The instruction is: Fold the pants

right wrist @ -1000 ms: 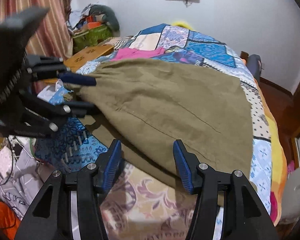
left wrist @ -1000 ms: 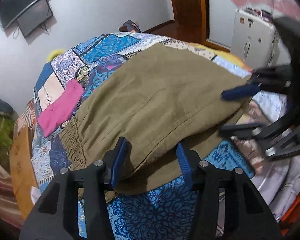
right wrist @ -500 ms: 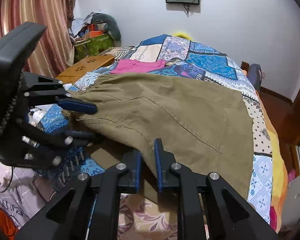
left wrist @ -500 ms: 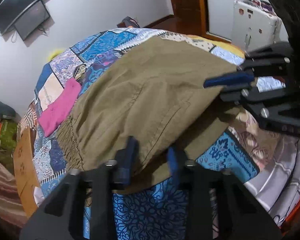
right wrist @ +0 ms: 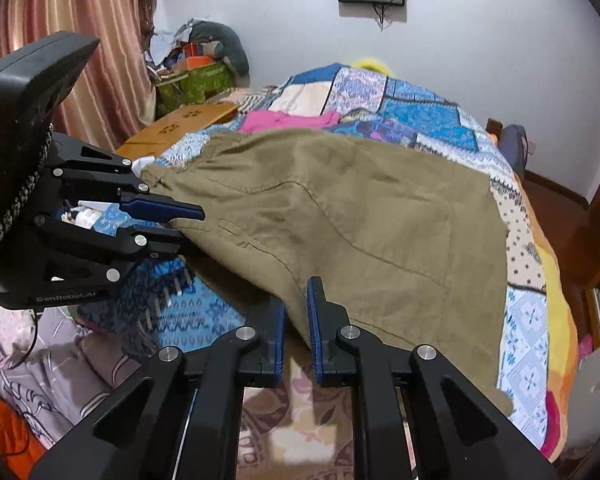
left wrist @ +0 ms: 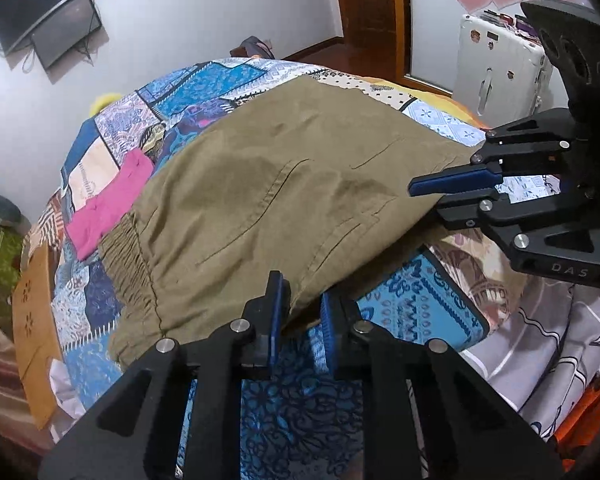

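Olive-brown pants [left wrist: 276, 184] lie spread over a patchwork bedspread [left wrist: 204, 84], with the elastic waistband at the left in the left wrist view. My left gripper [left wrist: 302, 312] is shut on the near edge of the pants close to the waistband and lifts it. My right gripper [right wrist: 296, 316] is shut on the near edge of the pants [right wrist: 340, 208] further along the leg. Each gripper shows in the other's view: the right one [left wrist: 448, 196], the left one [right wrist: 180, 226]. The lifted edge hangs between them above the bed.
A pink garment [left wrist: 108, 200] lies on the bedspread beyond the waistband. A wooden board [right wrist: 180, 124] and cluttered boxes [right wrist: 192, 76] stand by the curtain. A white suitcase [left wrist: 500, 64] stands by the door. Patterned blankets [left wrist: 420, 304] lie under the near edge.
Both grippers went from open around the pants' near edge to shut on it. The held edge has risen off the bed and the fabric is pulled tauter.
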Motion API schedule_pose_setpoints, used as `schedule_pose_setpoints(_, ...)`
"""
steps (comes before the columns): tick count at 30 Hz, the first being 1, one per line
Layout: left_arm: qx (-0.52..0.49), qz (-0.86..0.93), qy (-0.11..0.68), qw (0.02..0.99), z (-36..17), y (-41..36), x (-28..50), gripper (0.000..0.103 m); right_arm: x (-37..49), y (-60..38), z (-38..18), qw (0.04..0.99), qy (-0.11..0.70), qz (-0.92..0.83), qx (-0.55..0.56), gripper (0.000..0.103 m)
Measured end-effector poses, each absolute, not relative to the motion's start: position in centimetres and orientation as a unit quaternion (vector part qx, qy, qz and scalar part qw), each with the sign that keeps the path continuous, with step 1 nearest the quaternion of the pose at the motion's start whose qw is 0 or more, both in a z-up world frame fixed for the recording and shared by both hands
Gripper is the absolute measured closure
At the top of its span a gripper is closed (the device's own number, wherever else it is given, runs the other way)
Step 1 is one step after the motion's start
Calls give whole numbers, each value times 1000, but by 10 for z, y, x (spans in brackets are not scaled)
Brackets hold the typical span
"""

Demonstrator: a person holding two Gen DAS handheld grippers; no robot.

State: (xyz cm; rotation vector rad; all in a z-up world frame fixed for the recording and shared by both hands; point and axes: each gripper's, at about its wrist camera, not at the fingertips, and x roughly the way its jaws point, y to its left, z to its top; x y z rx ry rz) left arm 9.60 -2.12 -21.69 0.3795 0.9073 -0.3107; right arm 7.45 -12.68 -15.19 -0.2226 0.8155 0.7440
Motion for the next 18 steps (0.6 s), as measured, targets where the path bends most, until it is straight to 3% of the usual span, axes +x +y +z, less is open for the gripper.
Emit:
schedule_pose_setpoints(7, 141, -160, 426, 879, -194, -3, 77, 85, 72, -149, -128, 842, 396, 364, -46, 78)
schedule_pose_setpoints(13, 63, -143, 412, 898, -172, 26, 91, 75, 89, -151, -118, 855, 386, 347, -17, 78)
schedule_pose_setpoints(18, 3, -95, 442, 892, -192, 53, 123, 74, 109, -140, -145, 846, 418, 330, -6, 78)
